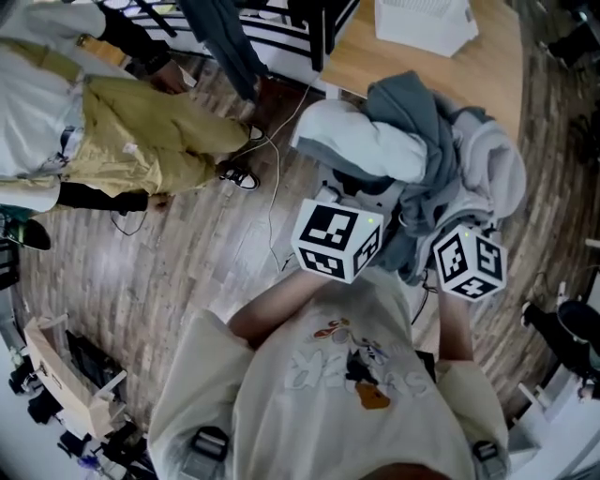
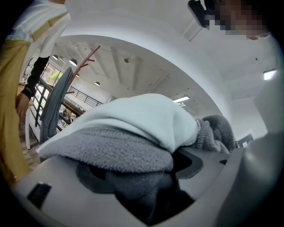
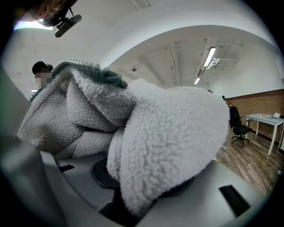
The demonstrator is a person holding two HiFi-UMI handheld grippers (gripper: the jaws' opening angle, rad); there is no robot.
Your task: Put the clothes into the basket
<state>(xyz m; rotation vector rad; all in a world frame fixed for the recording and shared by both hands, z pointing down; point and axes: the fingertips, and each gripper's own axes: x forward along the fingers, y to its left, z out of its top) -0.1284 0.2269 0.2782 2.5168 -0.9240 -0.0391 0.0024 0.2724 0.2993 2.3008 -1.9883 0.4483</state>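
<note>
In the head view a bundle of clothes hangs over the wooden floor: pale grey fleece, a whitish garment and a dark blue-grey piece. Both grippers reach into it from below, the left gripper under the whitish part and the right gripper under the fleece. Their fingertips are buried in cloth. In the left gripper view the left gripper is shut on a grey fleece fold with pale lining. The right gripper view shows the right gripper shut on a thick white sherpa fold. No basket is clearly in view.
A person in yellow trousers stands at the left, with a cable trailing on the floor beside them. A wooden table with a white object is at the top. A wooden crate sits bottom left.
</note>
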